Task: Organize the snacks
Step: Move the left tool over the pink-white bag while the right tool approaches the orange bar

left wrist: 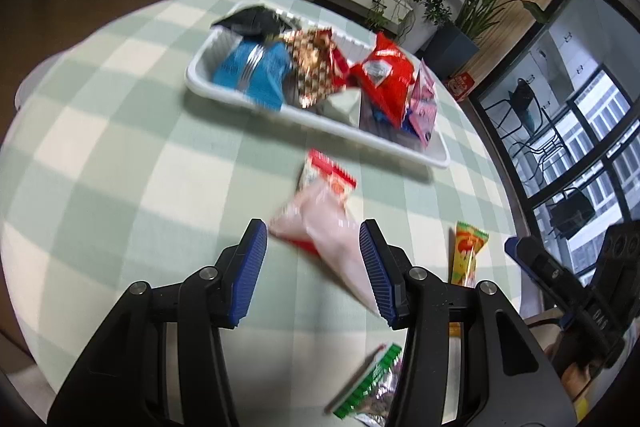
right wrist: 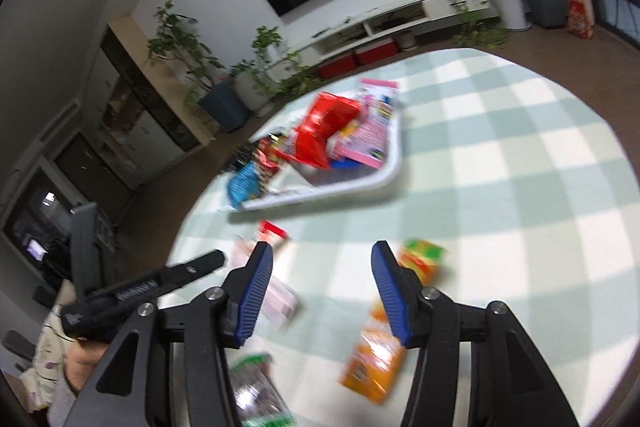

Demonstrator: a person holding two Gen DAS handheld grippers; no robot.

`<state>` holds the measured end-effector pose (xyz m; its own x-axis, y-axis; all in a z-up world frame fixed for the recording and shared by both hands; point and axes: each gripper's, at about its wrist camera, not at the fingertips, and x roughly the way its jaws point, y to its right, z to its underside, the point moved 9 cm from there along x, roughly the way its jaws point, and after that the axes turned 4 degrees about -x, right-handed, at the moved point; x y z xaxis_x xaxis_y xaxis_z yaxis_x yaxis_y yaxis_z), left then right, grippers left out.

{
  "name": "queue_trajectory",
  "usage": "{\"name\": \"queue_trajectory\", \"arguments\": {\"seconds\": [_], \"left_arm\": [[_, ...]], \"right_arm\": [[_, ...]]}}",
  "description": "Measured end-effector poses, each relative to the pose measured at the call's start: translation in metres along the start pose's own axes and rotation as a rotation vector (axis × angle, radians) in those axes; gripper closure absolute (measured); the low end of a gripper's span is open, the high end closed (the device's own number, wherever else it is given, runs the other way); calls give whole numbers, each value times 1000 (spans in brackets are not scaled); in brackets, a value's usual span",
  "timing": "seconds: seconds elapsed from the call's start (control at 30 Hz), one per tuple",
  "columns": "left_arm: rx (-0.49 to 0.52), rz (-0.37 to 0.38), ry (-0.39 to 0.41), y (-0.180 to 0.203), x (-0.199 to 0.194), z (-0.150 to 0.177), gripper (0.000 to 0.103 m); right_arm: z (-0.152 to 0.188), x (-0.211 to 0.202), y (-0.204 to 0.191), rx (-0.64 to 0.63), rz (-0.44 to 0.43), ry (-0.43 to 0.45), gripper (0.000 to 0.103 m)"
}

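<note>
While both views are motion-blurred, the left gripper (left wrist: 313,247) is spread wide over a pale pink packet (left wrist: 320,227) lying on the checked counter (left wrist: 120,131), its 2 fingers either side of it, contact unclear. The white tray (left wrist: 320,125) sits upper centre of that frame, packed with a blue bag (left wrist: 256,71), a red bag (left wrist: 386,75) and a pink pack (left wrist: 424,103). The right gripper (right wrist: 322,269) is spread too, holding nothing. An orange packet (right wrist: 376,359) lies at lower centre-right of the right view, partly behind the right finger; a green-edged packet (right wrist: 256,387) is at bottom centre-left.
</note>
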<state>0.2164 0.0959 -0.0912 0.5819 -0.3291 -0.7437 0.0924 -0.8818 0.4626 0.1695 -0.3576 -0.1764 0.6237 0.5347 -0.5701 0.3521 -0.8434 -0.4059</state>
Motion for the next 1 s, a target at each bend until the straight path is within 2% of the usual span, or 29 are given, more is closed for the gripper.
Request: {"name": "queue_trajectory", "arguments": {"seconds": [0.17, 0.23, 0.33, 0.53, 1.0], "left_arm": [[-36, 6, -19, 2, 2, 14, 56], [-41, 10, -18, 5, 1, 17, 53], [-41, 11, -20, 10, 2, 18, 53], [-46, 1, -29, 14, 8, 19, 53], [-58, -23, -42, 23, 24, 20, 52]], "right_arm": [[22, 0, 11, -15, 63, -38, 46], [26, 1, 13, -16, 74, -47, 45], [34, 5, 16, -30, 99, -64, 42], [39, 13, 15, -57, 129, -84, 38], [46, 26, 17, -77, 160, -124, 38]]}}
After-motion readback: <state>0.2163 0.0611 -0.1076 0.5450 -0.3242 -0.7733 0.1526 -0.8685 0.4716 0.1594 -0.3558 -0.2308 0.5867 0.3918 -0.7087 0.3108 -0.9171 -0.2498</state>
